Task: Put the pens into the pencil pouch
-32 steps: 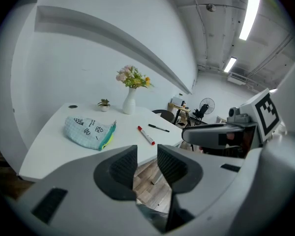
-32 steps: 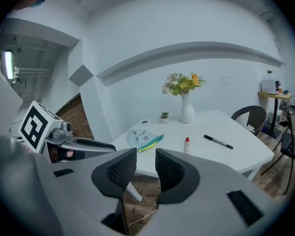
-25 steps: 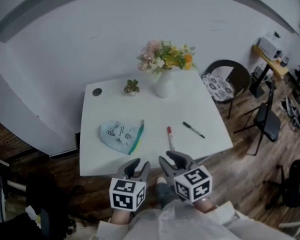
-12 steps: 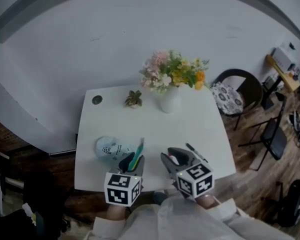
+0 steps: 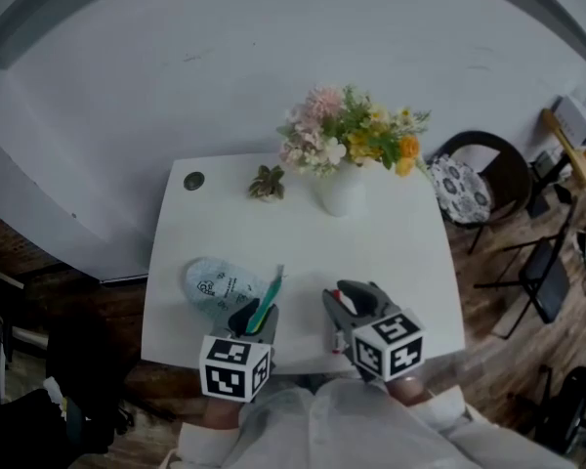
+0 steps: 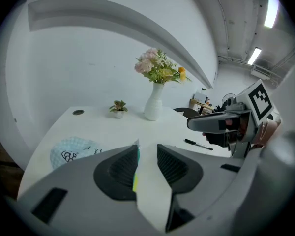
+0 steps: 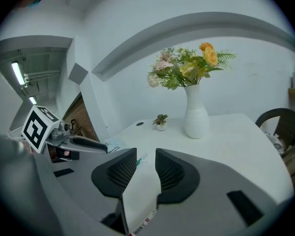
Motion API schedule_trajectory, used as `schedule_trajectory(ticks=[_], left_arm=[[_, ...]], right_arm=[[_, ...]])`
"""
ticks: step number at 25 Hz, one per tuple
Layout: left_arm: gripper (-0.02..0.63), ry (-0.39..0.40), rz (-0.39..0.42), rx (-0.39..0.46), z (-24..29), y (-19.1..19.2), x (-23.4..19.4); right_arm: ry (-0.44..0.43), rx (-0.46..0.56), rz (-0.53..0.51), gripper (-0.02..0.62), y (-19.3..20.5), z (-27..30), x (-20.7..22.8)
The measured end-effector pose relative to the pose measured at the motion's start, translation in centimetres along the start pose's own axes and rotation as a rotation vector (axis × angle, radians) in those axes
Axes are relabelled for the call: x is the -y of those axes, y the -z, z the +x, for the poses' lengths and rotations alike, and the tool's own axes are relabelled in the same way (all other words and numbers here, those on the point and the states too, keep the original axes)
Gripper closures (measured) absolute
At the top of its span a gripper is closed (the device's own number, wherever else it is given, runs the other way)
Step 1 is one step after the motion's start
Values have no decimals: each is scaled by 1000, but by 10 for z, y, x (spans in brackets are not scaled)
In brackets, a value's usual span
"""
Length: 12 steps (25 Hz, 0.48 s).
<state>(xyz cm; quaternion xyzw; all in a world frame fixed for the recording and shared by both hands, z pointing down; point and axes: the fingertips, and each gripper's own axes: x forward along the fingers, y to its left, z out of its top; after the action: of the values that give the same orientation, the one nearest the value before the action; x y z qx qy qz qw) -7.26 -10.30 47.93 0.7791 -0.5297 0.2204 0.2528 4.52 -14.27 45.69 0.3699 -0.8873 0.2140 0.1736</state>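
Your left hand-held gripper [image 6: 147,154] hovers low over the front of the tabletop [image 5: 371,242], on the near side of the vase [image 5: 340,191] and off to its left. Its jaws stand a narrow gap apart with only bare white surface between them, so it holds nothing. The green-and-yellow edge of the pencil pouch [image 5: 218,281] shows just past its left jaw; whether they touch cannot be told.

Your right hand-held gripper [image 7: 146,161] sits almost straight in front of the vase, near the front edge. Its jaws are likewise parted and clamp nothing. A white pen with a barcode label and a red mark [image 7: 145,223] lies on the tabletop low between and beneath them, not gripped.

The pale blue pouch lies flat in front of the vase and well to its left. A black pen [image 6: 199,144] lies in front of the vase, beyond your right hand-held gripper as the left one sees it.

Further back, a small potted plant [image 5: 267,182] stands just left of the vase, a dark round disc [image 5: 193,180] further left. A dark chair [image 5: 483,179] stands off the tabletop to the vase's right.
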Motion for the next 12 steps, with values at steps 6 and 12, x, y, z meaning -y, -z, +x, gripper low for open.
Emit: schedule_trajectory(ticks=[6, 12], left_arm=[[499, 6, -10, -55, 1, 18, -3], [499, 4, 61, -140, 7, 34, -14]], right_arm=[[6, -8, 18, 499, 4, 0, 6], [1, -50, 11, 499, 16, 6, -1]])
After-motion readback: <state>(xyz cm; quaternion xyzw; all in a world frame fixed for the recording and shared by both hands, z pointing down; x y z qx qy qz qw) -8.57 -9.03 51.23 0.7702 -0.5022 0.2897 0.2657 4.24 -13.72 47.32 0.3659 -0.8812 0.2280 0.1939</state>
